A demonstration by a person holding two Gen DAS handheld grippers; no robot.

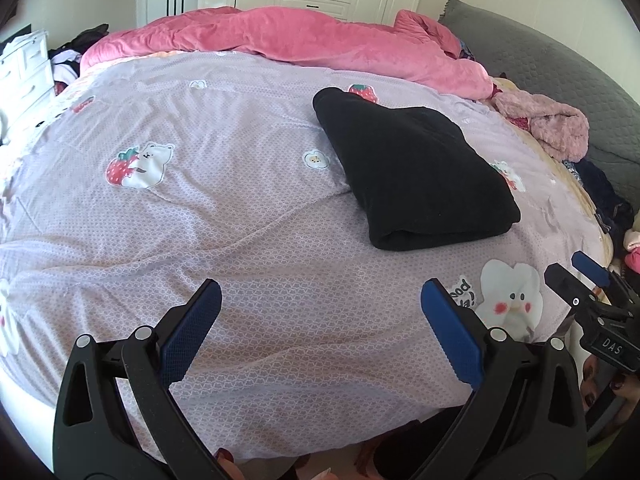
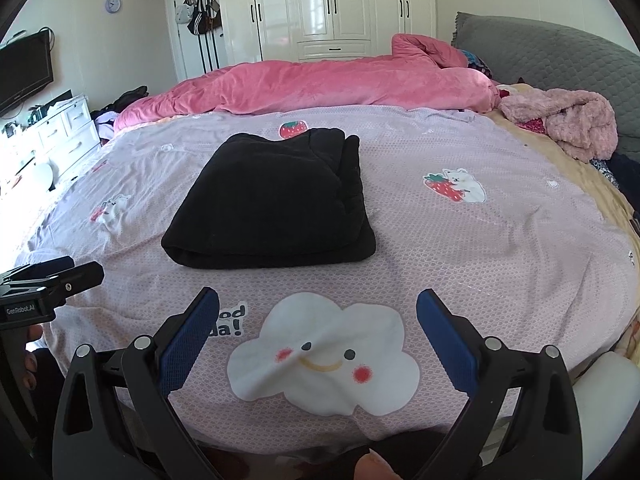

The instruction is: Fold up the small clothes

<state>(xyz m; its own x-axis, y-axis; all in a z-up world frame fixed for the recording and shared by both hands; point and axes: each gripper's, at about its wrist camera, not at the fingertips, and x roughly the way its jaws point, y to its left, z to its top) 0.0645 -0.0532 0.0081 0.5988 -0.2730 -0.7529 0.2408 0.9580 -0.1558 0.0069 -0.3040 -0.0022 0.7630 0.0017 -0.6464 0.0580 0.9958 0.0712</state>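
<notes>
A white dresser (image 2: 60,128) is seen at the far left, beside the bed. The left gripper (image 1: 320,300) is held released above the near edge of the sheet (image 1: 200,220), its jaws spread wide with nothing between them. A folded black garment (image 2: 272,204) lies flat on the sheet, toward the middle of the bed and well apart from both grippers. The right gripper (image 2: 318,308) is likewise held released, its jaws wide over a printed cloud (image 2: 324,360). A pink quilt (image 2: 320,80) is bunched along the far side. A pink fleece (image 2: 568,120) is heaped at the right, near a grey headboard (image 2: 560,52).
</notes>
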